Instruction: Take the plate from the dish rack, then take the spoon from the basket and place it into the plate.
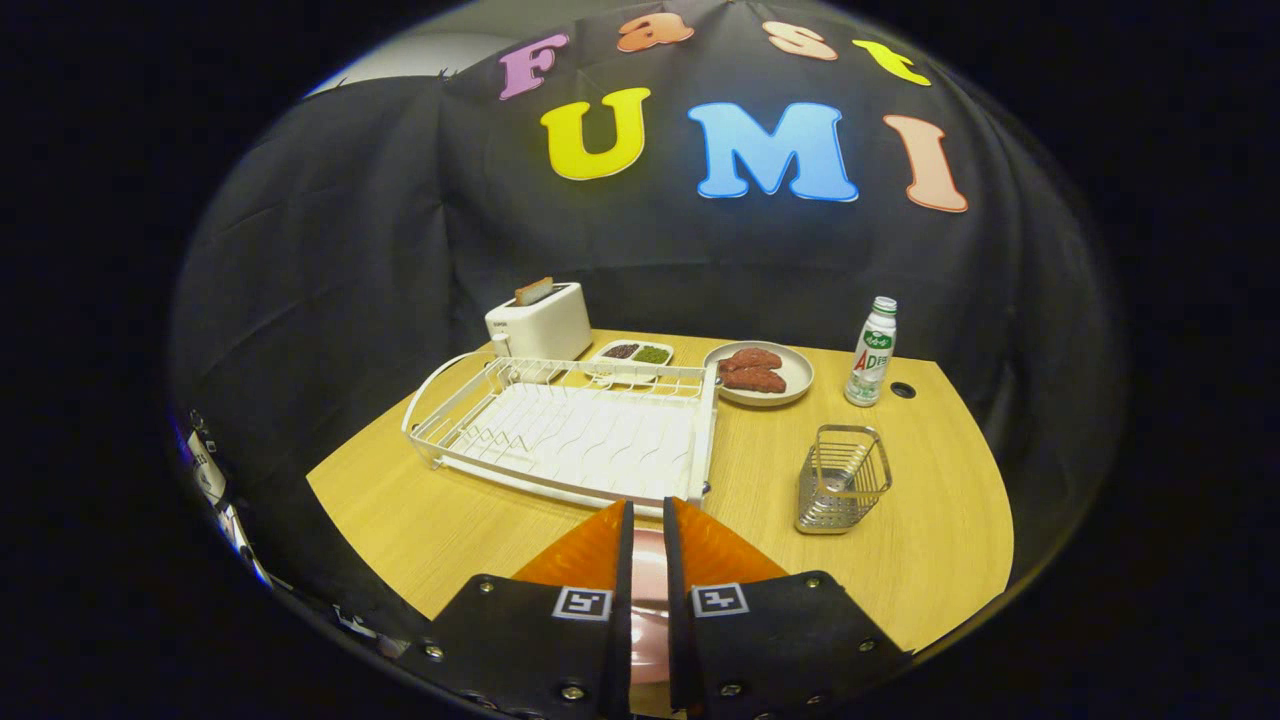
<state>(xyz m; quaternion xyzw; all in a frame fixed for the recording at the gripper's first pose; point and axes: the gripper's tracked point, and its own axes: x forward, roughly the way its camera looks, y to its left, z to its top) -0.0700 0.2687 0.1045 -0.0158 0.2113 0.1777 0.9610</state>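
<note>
My gripper [648, 540] is over the table's near edge, in front of the white dish rack [575, 432]. Its fingers stand close together, and a pink plate [649, 600] fills the narrow gap between them; both fingers appear to press on it. Most of the plate is hidden by the fingers. No dishes stand in the rack. The metal wire basket [843, 478] stands ahead and to the right of the fingers. Something pale lies inside the basket, and I cannot tell whether it is the spoon.
Beyond the rack are a white toaster [540, 322] with a slice of bread, a small two-part dish [634, 352], and a round plate with pieces of meat [760, 373]. A white bottle [872, 352] stands behind the basket. Bare wooden table [930, 520] lies around the basket.
</note>
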